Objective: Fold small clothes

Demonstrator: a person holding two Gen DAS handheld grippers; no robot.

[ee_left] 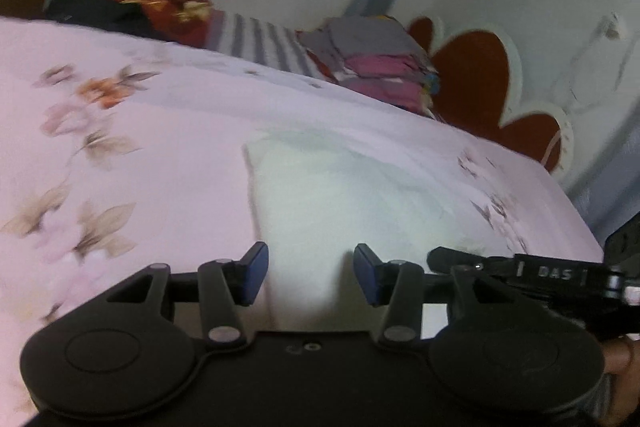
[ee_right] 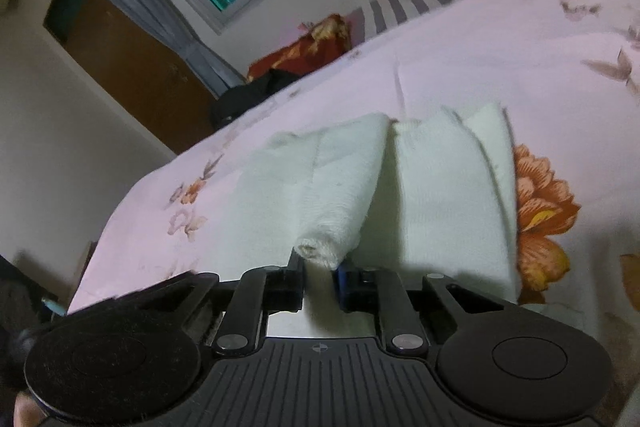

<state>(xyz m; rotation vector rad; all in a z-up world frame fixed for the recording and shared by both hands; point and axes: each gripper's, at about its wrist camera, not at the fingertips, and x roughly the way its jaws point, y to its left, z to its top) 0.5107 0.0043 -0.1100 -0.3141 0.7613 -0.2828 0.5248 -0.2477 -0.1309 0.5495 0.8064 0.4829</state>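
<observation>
Right tool (ee_right: 319, 277) has pinched the near edge of the white garment (ee_right: 420, 195) lying on the floral bedspread (ee_right: 480, 59) — left tool (ee_left: 311, 275) hovers spread and empty over it — so it looks like the grab-for-a-fold step; next, lift and carry that edge across.

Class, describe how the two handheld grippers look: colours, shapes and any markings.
The left gripper is matt black, with round discs, linked bars, silver rivets and blue finger pads. The right gripper looks the same, with a ribbed base; its side reads "DAS".
</observation>
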